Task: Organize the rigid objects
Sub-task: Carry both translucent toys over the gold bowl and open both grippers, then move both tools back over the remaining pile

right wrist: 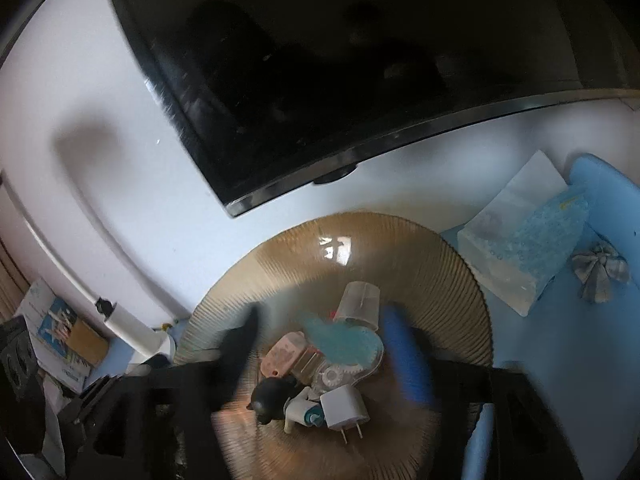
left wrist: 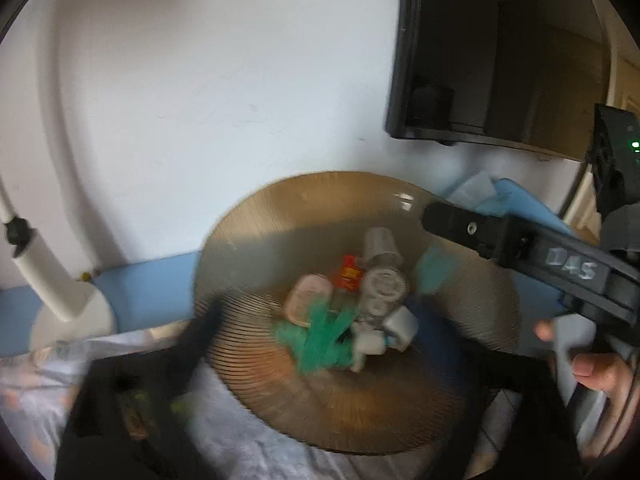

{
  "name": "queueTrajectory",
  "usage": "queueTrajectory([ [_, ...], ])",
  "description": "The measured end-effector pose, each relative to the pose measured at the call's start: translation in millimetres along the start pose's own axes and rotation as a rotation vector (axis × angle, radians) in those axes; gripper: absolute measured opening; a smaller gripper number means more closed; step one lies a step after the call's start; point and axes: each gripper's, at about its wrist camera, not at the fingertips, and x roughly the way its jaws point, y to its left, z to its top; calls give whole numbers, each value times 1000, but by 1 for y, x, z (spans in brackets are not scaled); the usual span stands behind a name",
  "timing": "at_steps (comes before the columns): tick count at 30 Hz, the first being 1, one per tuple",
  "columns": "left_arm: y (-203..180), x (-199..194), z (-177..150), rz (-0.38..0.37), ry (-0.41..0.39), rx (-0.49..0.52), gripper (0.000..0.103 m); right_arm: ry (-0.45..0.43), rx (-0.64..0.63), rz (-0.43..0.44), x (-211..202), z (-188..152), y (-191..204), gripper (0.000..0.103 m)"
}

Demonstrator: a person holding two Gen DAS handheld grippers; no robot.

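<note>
A ribbed amber glass plate [left wrist: 460, 380] [right wrist: 448, 280] holds a pile of small objects: a white charger plug [right wrist: 343, 407] [left wrist: 401, 326], a pink case [right wrist: 285, 353] [left wrist: 308, 298], a clear tape dispenser [right wrist: 340, 372] [left wrist: 384, 284], a clear cap [right wrist: 358, 306] [left wrist: 380, 244], a small black figure [right wrist: 272, 398] and a red-labelled item [left wrist: 349, 274]. My left gripper [left wrist: 316, 344] hovers open over the pile; its teal pads are blurred. My right gripper [right wrist: 320, 340] hovers open over the plate, seen from the side in the left wrist view [left wrist: 460, 224]. Neither holds anything.
The plate rests on a blue surface [right wrist: 560, 340] against a white wall. A dark TV screen [right wrist: 340, 60] hangs above. A tissue pack [right wrist: 524, 232] and a grey bow [right wrist: 600, 270] lie at right. A white lamp base [left wrist: 72, 320] stands at left.
</note>
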Motion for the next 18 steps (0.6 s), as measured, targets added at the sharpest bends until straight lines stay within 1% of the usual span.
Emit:
queueTrajectory([
  [1,1,2,1,-39,26,-17,102,-4,23,0,-2,1,-3,103],
  [2,3,4,2,-63,45,-32,102,-7,37,11,-4,2,-5,103],
  [3,4,4,2,-64,47,-39,102,-4,45,19,-6,2,-6,103],
  [7,8,-2,-3,4,43,-30,102,15,47,12,-7,0,-3,103],
  [12,19,-13,-5,52,42,-37,102,21,56,9,-14,-6,2,103],
  [18,44,-42,-7,93,17,-67,102,26,44,13,-19,-11,22,103],
])
